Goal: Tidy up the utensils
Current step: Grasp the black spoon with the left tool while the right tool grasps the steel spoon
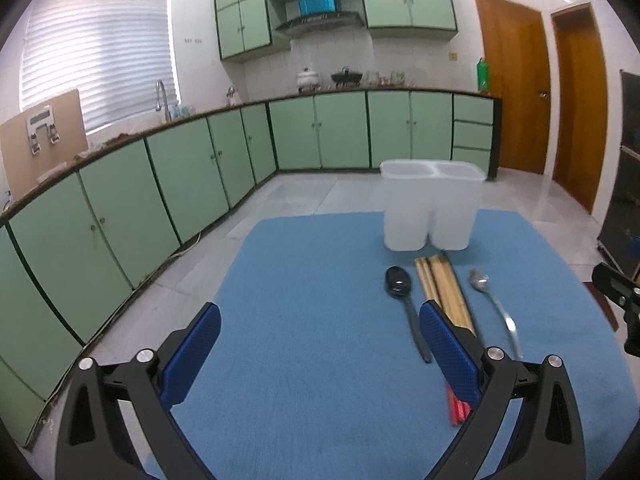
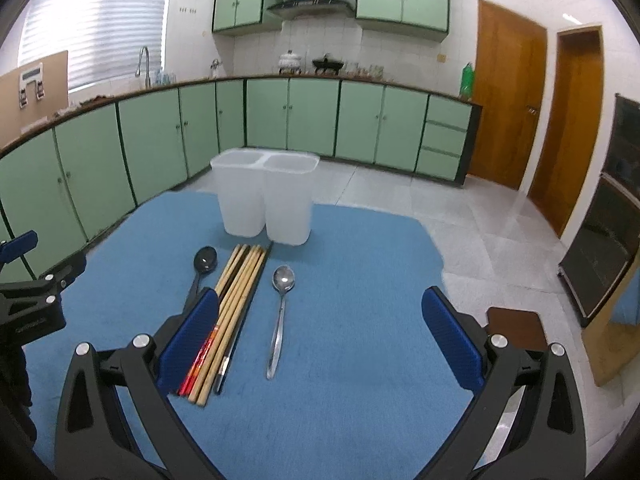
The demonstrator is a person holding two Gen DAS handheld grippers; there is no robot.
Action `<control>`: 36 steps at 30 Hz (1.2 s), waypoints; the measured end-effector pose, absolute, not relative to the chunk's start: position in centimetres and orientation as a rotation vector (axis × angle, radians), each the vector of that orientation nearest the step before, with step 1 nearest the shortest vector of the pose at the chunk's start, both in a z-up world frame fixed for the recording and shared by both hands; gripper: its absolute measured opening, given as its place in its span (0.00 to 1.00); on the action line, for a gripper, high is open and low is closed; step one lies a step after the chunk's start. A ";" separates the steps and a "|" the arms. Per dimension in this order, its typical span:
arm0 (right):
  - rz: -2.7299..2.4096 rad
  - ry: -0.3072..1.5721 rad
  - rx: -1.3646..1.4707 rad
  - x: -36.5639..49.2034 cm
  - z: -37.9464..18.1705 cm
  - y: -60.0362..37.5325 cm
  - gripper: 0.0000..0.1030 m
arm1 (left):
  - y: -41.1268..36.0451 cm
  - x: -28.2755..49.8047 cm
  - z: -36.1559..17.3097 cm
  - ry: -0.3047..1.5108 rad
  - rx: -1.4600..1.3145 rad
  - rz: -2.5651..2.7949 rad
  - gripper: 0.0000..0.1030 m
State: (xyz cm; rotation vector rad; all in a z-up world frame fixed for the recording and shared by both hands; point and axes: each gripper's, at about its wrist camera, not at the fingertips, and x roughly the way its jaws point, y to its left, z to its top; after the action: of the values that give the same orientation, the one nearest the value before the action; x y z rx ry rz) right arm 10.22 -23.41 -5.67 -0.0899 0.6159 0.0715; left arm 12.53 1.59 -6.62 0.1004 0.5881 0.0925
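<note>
Two spoons point(image 2: 280, 312) flank chopsticks point(image 2: 236, 304) beside spread right claw point(image 2: 320, 344).

Green cabinets point(image 2: 312, 116) line white-tiled walls; blinds point(image 1: 100, 52), wooden doors point(image 2: 508, 96).

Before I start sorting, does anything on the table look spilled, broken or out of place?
Nothing stands out. The black spoon, chopsticks and metal spoon lie side by side on the blue mat, before the upright white holder.
</note>
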 end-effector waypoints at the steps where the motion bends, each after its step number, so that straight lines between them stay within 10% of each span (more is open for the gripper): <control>1: 0.078 0.632 -0.087 11.0 -6.1 -23.2 0.95 | 1.7 13.5 -7.2 0.605 0.103 0.099 0.94; 22: 0.213 0.983 -0.027 24.5 -14.7 -20.6 0.38 | 1.1 23.8 -13.2 0.790 0.094 0.093 0.92; 36: 0.224 0.975 0.020 25.2 -14.7 -20.8 0.27 | -0.2 27.4 -13.6 0.845 0.058 0.034 0.92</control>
State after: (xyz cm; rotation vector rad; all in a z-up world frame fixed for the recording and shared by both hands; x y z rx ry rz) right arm 25.18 -20.85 -14.67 0.0204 0.9746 0.2241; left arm 27.42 -0.18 -13.59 0.0583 0.8451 0.0341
